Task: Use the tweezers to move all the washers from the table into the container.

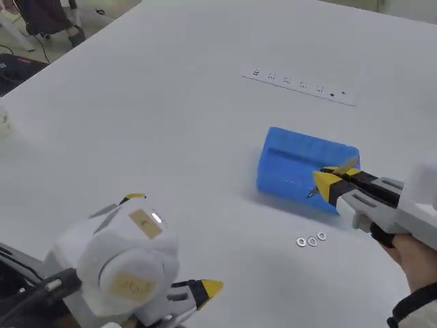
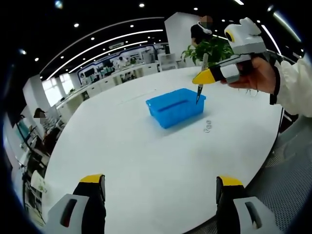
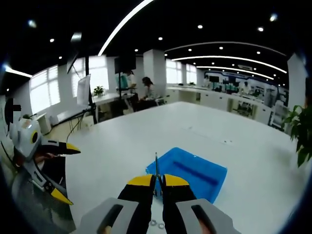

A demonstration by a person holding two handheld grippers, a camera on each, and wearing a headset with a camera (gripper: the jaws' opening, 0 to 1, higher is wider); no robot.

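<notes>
Jaws, right gripper [image 3: 157, 181], clamp tweezers [image 3: 156, 166] over container [image 3: 197, 173]; washers [image 1: 312, 240] beside.

Readable text, numbers, brands: none. We list two tan stickers [image 1: 142, 223] on the white housing of the left tongs [image 1: 172, 242]; we find their print too blurred to read.

The desk [image 1: 171, 123] looks smooth, matt white. The container [image 1: 290, 167] is blue plastic with slight sheen; the washers [image 1: 311, 240] and tweezers [image 3: 156, 168] are bare metal.
</notes>
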